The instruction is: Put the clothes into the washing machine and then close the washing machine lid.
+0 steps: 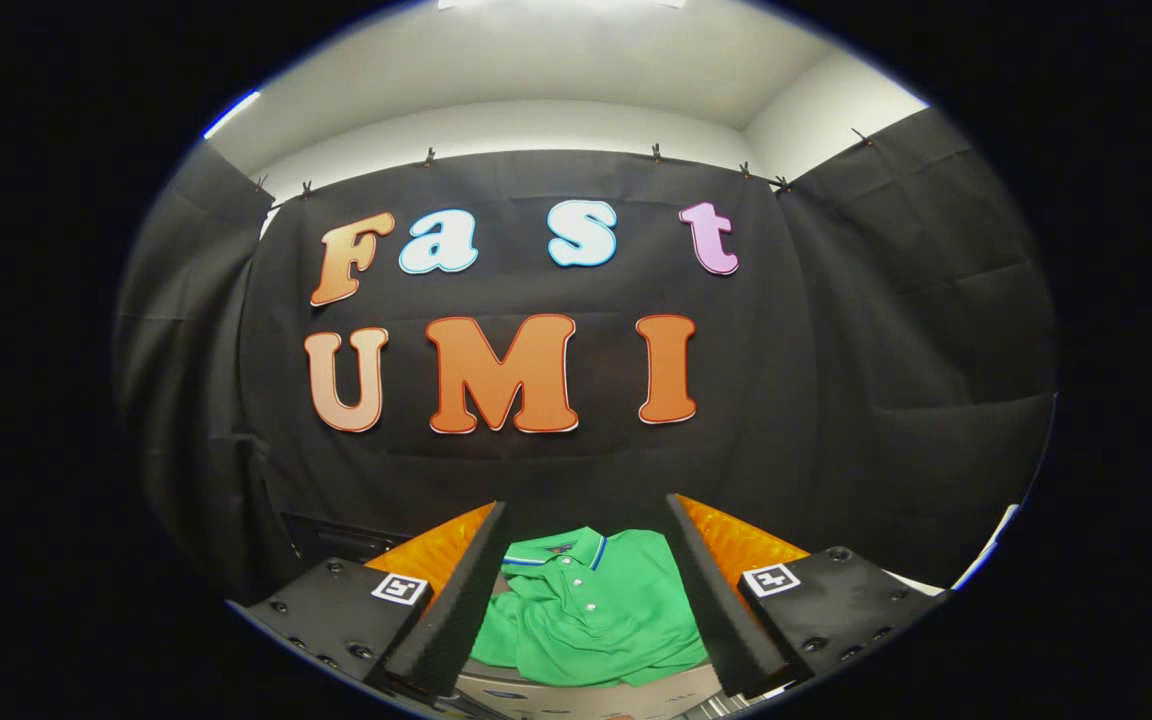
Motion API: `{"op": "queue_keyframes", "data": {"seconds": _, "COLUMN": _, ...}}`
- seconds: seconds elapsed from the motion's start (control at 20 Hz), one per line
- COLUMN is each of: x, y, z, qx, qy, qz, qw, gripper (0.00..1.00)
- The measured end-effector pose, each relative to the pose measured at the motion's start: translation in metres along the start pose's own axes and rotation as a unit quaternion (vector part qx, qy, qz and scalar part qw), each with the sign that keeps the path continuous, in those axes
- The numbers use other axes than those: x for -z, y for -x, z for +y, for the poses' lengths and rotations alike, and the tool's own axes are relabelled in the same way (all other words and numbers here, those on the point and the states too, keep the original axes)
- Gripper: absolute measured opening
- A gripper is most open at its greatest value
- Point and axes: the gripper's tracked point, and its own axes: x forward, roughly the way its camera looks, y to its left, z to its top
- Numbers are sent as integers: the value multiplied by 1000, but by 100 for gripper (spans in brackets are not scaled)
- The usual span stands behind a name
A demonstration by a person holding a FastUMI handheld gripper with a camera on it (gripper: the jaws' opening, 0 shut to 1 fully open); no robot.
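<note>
tongs spread apart, green polo shirt lying between them, black cloth wall beyond.

Green polo shirt partly hidden behind the spread, empty jaws, its sleeves unseen.

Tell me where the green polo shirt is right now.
In the gripper view, the green polo shirt lies crumpled on a pale surface, seen in the gap between the two spread fingers of the open gripper, below the black cloth wall.
</note>
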Motion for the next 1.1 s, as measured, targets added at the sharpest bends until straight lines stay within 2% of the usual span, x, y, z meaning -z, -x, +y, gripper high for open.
{"op": "queue_keyframes", "data": {"seconds": 0.3, "x": -8, "y": -25, "z": -10, "qx": 5, "qy": 14, "qz": 38, "qw": 999, "gripper": 99}}
{"op": "queue_keyframes", "data": {"seconds": 0.5, "x": 7, "y": -65, "z": 10, "qx": -52, "qy": 17, "qz": 112, "qw": 992, "gripper": 99}}
{"op": "queue_keyframes", "data": {"seconds": 0.6, "x": 40, "y": -87, "z": -2, "qx": -43, "qy": 36, "qz": 201, "qw": 978, "gripper": 98}}
{"op": "queue_keyframes", "data": {"seconds": 0.7, "x": 54, "y": -115, "z": 6, "qx": -61, "qy": 31, "qz": 230, "qw": 971, "gripper": 99}}
{"op": "queue_keyframes", "data": {"seconds": 0.8, "x": 76, "y": -132, "z": 13, "qx": -73, "qy": 21, "qz": 279, "qw": 957, "gripper": 99}}
{"op": "queue_keyframes", "data": {"seconds": 1.1, "x": 127, "y": -154, "z": 11, "qx": -99, "qy": 16, "qz": 390, "qw": 915, "gripper": 99}}
